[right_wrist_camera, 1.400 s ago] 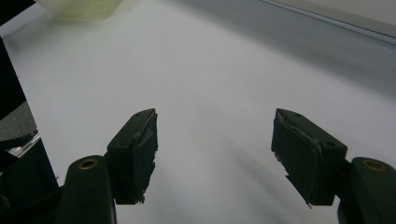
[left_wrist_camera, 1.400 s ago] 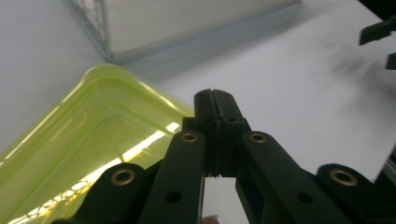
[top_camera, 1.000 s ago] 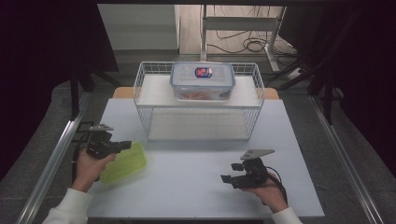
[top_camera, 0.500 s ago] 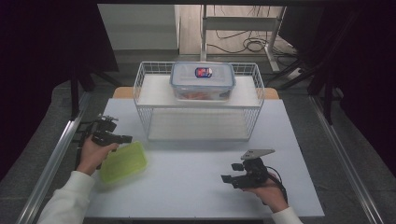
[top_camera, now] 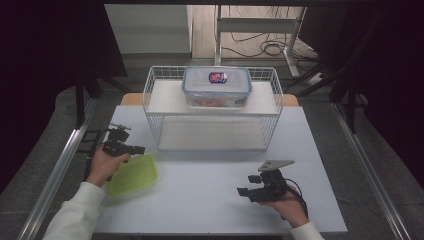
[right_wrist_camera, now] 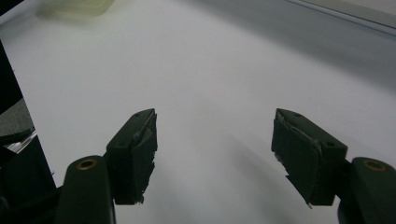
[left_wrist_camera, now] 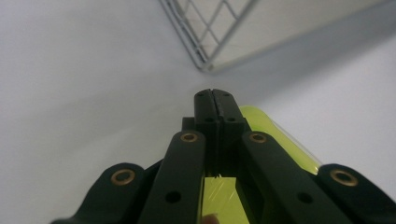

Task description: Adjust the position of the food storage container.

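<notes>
A yellow-green plastic lid lies flat on the white table at the front left. My left gripper hovers just past the lid's far edge, jaws shut with nothing between them. In the left gripper view the closed jaws point toward a corner of the wire basket, and the lid shows beneath and beside them. My right gripper rests low at the front right, jaws open and empty. The lid shows as a blur far off in the right gripper view.
A white wire basket stands at the back middle of the table. Inside it sits a clear food container with a blue-rimmed lid. Metal rails run along both table sides.
My left gripper has moved away from the person and a little to the right, past the lid's far edge. The lid and the right gripper have stayed put.
</notes>
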Available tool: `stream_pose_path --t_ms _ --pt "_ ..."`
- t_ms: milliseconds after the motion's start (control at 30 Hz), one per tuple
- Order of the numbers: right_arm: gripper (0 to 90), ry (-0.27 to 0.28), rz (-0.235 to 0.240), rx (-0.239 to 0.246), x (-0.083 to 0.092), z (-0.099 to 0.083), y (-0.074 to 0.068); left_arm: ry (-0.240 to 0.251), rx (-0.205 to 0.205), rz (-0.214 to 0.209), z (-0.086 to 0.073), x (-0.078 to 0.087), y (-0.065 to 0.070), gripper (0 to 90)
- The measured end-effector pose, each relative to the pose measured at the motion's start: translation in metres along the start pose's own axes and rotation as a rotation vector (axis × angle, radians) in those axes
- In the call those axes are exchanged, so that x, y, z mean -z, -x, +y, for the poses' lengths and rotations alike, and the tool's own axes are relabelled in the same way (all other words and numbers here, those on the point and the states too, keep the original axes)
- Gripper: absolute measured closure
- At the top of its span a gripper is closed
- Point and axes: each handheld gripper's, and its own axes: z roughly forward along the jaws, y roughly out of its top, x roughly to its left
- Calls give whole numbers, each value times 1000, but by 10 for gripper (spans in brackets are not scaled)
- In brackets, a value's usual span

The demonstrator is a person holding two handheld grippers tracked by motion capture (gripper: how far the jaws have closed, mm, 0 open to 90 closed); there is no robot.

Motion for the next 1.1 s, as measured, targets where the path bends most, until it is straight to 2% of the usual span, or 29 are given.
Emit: stream_pose_path --t_ms 167,333,467,600,667,767,900,1000,1100 --pt "313 -4 4 7 -1 0 -2 -30 -42 -13 -2 -3 12 895" --pt "312 -6 4 7 0 0 -2 -27 -80 -24 -6 -3 23 895" --pt "312 -6 3 5 0 0 -1 -16 -73 -24 -9 -1 23 895" --pt "312 -1 6 5 0 0 -2 56 -44 -12 -12 19 18 897" --pt "312 2 6 1 1 0 -2 90 -48 10 -17 33 16 898" --pt "312 8 9 -4 2 0 -2 115 -55 39 -29 55 10 898" --pt "310 11 12 -8 2 1 -2 148 -23 89 -50 78 -3 898" --pt "309 13 11 -5 2 1 -2 154 18 119 -68 85 -15 898" --pt "307 19 10 -7 2 1 -2 142 58 127 -83 85 -28 898"
